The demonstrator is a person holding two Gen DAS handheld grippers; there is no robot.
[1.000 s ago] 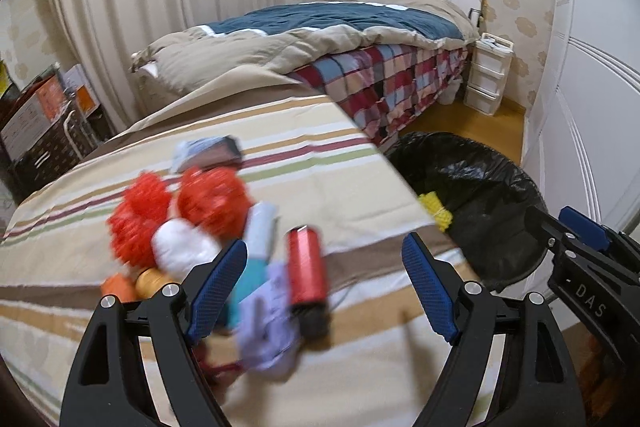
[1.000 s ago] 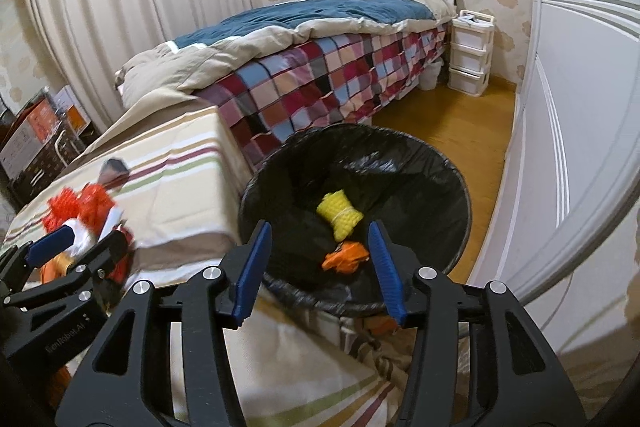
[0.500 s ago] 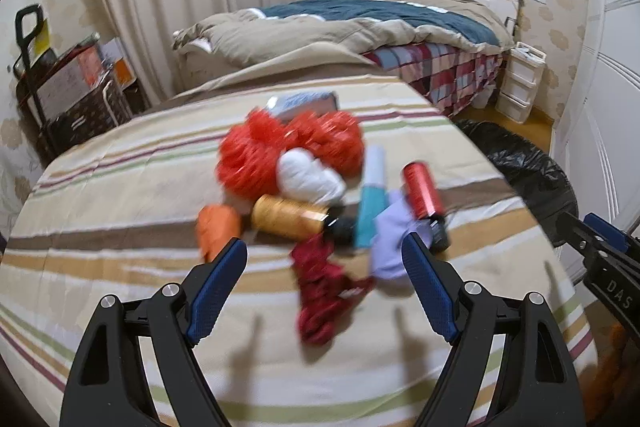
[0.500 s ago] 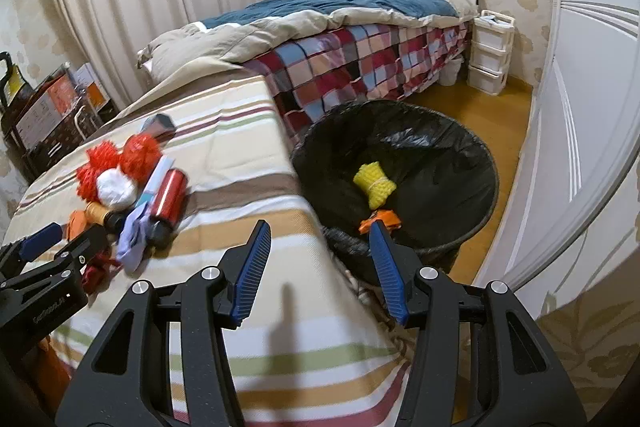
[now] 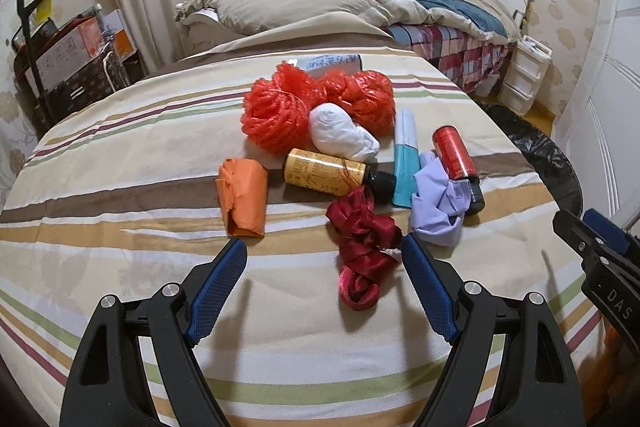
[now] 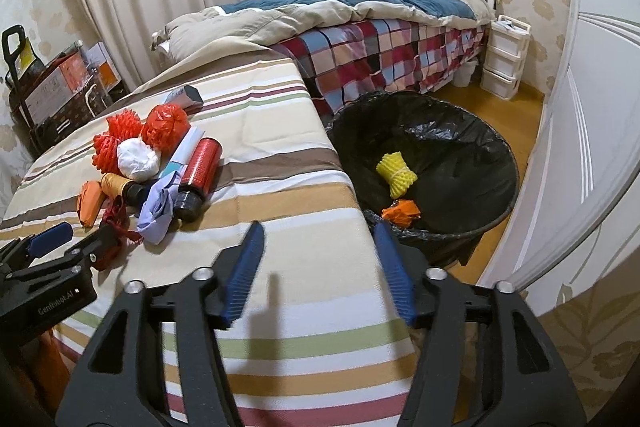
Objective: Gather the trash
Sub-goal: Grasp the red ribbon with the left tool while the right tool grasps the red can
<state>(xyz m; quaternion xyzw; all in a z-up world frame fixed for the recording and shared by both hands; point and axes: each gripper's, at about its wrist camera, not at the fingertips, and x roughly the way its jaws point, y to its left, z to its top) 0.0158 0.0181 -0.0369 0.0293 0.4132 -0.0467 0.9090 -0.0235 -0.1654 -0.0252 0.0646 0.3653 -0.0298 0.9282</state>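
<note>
A heap of trash (image 5: 344, 155) was spread on a striped cloth: two red mesh bundles (image 5: 276, 115), a white wad (image 5: 340, 135), a yellow bottle (image 5: 324, 173) and a red can (image 5: 454, 155) lying on their sides, a folded orange bag (image 5: 244, 197), a dark red ribbon (image 5: 362, 243), a lilac rag (image 5: 438, 205) and a teal tube (image 5: 405, 157). Beside the cloth's edge, a black-lined bin (image 6: 472, 155) was seen holding a yellow foam net (image 6: 396, 174) and an orange scrap (image 6: 401, 213).
</note>
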